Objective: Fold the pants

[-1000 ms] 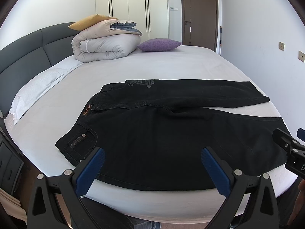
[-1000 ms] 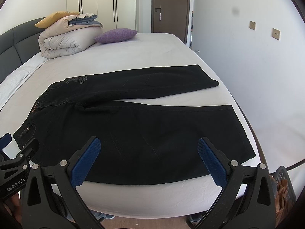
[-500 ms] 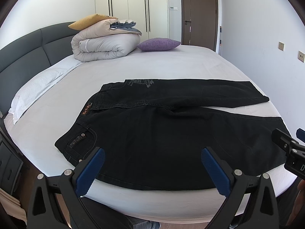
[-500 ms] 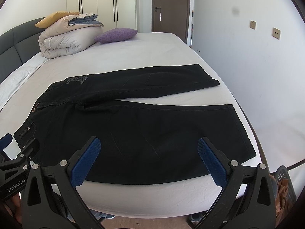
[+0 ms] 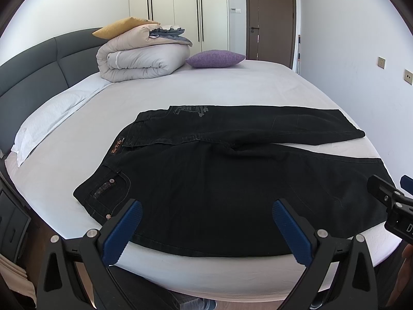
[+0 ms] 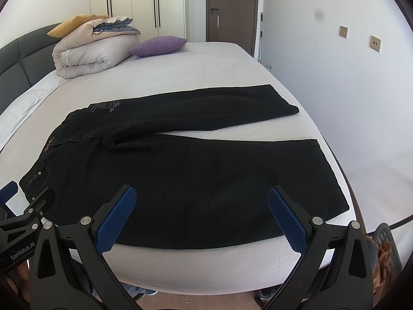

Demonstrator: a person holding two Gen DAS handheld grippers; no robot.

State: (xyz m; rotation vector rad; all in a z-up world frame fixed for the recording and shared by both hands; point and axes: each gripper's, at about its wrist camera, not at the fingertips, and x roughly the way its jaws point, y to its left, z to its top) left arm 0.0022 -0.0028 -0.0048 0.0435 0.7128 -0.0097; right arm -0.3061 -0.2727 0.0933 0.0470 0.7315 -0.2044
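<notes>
Black pants (image 5: 222,170) lie spread flat on the white bed (image 5: 232,87), waistband to the left, both legs running right and apart. They also show in the right wrist view (image 6: 196,170). My left gripper (image 5: 206,206) is open and empty, hovering over the near edge of the pants by the waist side. My right gripper (image 6: 201,193) is open and empty, hovering over the near leg. Each gripper shows at the edge of the other's view.
A folded duvet (image 5: 142,62) with a yellow pillow on top and a purple cushion (image 5: 214,59) sit at the far end. A grey headboard (image 5: 31,77) runs along the left. White pillows (image 5: 51,118) lie beside it. Wall close on the right.
Nothing has visibly changed beyond a very slight drift of both views; the pants lie as before and both grippers stay open.
</notes>
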